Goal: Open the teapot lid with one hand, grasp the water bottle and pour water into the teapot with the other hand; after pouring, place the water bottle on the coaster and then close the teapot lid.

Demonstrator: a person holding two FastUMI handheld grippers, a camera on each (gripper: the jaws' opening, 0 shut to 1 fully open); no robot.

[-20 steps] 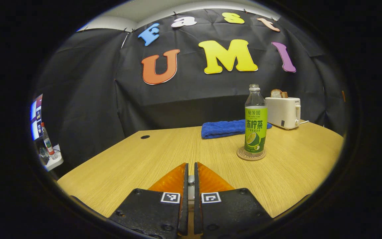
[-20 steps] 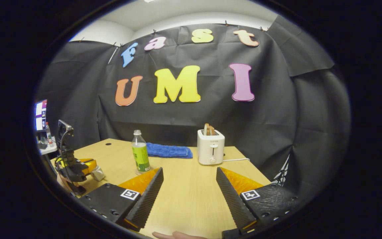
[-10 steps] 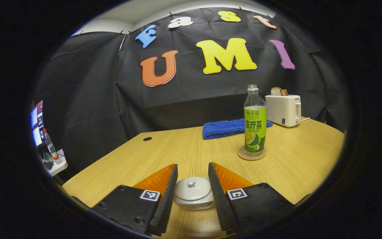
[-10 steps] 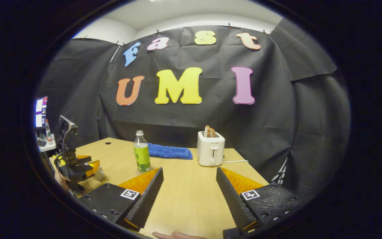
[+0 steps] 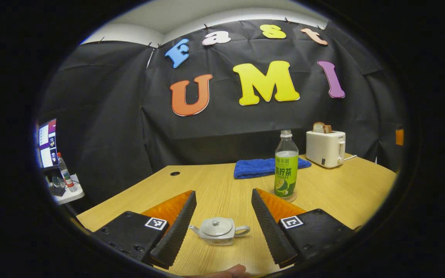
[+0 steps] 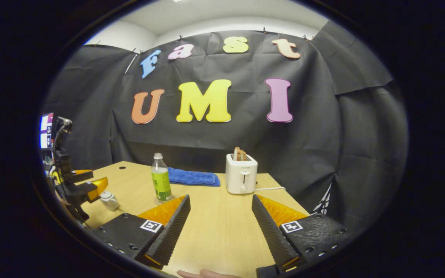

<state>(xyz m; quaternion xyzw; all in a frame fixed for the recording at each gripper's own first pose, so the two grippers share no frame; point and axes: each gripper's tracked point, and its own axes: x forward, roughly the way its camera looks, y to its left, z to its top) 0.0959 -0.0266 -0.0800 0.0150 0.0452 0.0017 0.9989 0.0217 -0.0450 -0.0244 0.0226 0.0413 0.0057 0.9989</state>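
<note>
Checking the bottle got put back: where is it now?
In the left gripper view the water bottle stands upright on the coaster, right of centre, before the blue towel and left of the toaster.

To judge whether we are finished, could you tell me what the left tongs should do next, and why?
Probably just keep backing away: the left tongs have opened, the lid sits on the teapot, and the water bottle stands on the coaster.
</note>
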